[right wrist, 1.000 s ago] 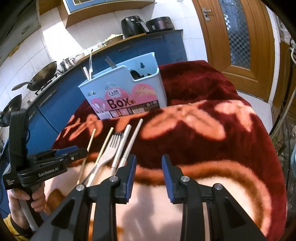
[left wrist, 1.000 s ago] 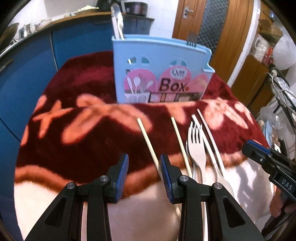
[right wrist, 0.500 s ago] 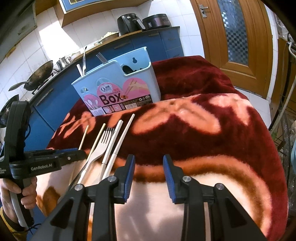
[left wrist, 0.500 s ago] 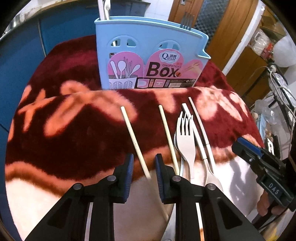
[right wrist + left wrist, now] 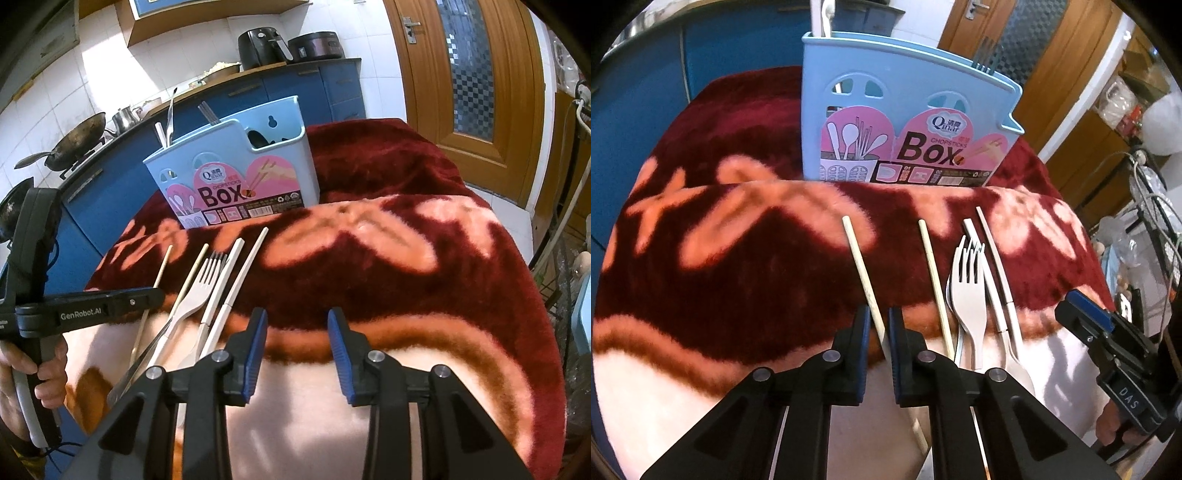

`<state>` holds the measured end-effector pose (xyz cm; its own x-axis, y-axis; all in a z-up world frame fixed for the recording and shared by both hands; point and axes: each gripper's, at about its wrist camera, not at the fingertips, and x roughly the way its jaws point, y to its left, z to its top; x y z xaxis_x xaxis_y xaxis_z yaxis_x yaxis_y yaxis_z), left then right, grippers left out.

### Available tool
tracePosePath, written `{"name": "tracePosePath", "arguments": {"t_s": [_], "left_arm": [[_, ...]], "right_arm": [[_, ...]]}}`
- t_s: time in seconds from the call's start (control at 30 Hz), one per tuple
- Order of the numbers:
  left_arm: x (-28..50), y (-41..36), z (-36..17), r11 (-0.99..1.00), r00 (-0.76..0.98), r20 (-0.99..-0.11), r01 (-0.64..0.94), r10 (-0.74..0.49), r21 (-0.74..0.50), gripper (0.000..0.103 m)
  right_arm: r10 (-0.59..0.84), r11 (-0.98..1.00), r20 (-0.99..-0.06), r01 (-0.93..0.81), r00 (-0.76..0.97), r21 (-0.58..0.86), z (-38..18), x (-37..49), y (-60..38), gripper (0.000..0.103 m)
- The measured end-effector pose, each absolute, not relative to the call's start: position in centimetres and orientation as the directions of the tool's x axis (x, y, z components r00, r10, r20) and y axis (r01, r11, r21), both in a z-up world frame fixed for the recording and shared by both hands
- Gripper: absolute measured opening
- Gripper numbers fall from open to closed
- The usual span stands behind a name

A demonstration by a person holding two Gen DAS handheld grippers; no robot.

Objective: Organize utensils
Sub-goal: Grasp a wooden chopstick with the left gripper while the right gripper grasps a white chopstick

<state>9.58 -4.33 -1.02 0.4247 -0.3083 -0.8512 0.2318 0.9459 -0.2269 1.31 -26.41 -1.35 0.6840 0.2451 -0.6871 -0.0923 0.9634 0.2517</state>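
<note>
Left wrist view has the left gripper (image 5: 878,325) right down on the leftmost wooden chopstick (image 5: 863,271): its fingers (image 5: 862,343) have just been closing and now sit nearly together with the stick between the blue pads, looks pinched, though the actual contact is hard to see. Everything sits on a fuzzy red and pink blanket (image 5: 720,266) draped over the desk. Using the blue chopsticks box (image 5: 901,110) as the landmark: it stands upright at the far side of the blanket, and all the loose utensils lie in a row in front of it, pointing roughly at it. Just right of the pinched stick is a second wooden chopstick (image 5: 934,280), then a pale fork (image 5: 967,291) lying on top of a metal one, then two white chopsticks (image 5: 993,280) close together. The box already has a few utensils poking out the top. In the right wrist view the right gripper (image 5: 297,350) hovers over bare blanket to the right of the row, fingers (image 5: 255,350) apart with nothing between them, well in front of the box.
</note>
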Motion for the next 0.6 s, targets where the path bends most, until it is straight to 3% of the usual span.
{"name": "tracePosePath", "arguments": {"t_s": [0.6], "left_arm": [[9.6, 0.9, -0.7, 0.953, 0.466, -0.832, 0.13, -0.302, -0.273, 0.004]], "right_arm": [[0.281, 0.958, -0.739, -0.139, 0.612, 0.249, -1.2, 2.6, -24.4, 0.037]]}}
